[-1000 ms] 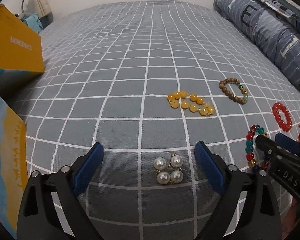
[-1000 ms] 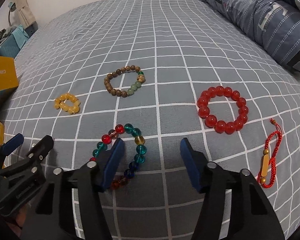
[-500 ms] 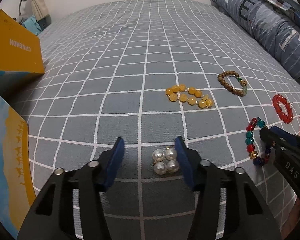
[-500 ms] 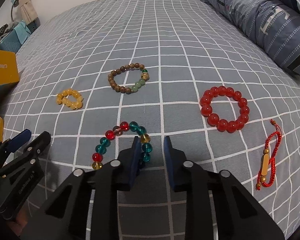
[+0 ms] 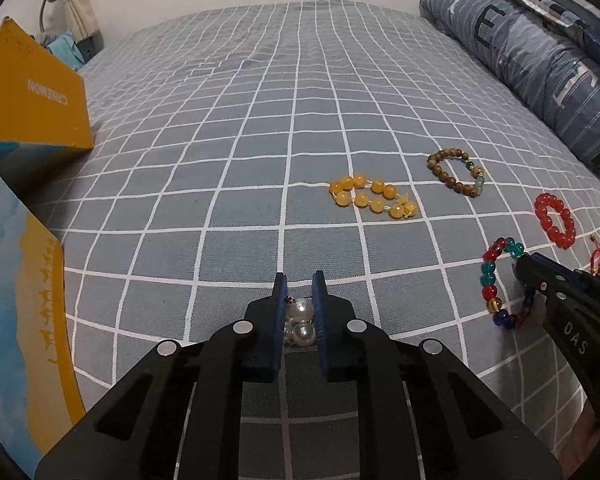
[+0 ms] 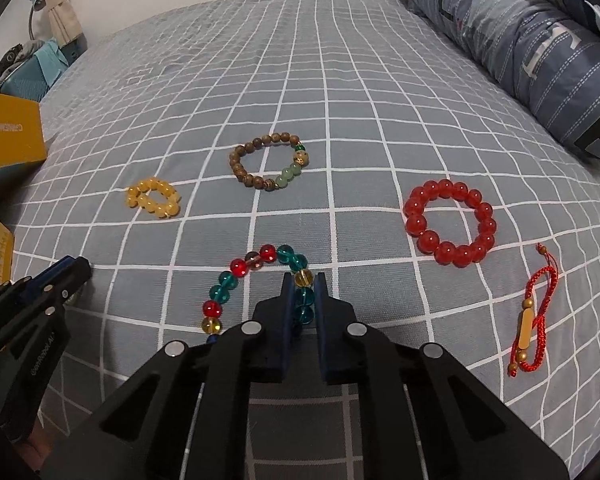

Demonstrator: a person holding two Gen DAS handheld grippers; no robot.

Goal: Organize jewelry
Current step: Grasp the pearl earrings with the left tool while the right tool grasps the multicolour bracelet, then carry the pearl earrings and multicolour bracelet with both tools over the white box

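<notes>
Grasp step: left gripper (image 5: 299, 294) fingers clenched on pearl earrings (image 5: 300, 318), right gripper (image 6: 303, 294) on multicolored bracelet (image 6: 256, 280). Next: lift both toward box (image 5: 32, 92).

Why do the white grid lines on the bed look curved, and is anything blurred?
Left wrist view: fisheye distortion bows the bedsheet grid; pearl earrings stay sharp, with glare spots. Right wrist view: same bowing; multicolor bracelet is sharp, the corners dark.

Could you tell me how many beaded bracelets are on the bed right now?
4: the multicolored bracelet in the right gripper, the yellow bracelet far left, the wooden bracelet centre, the red bracelet right.
</notes>
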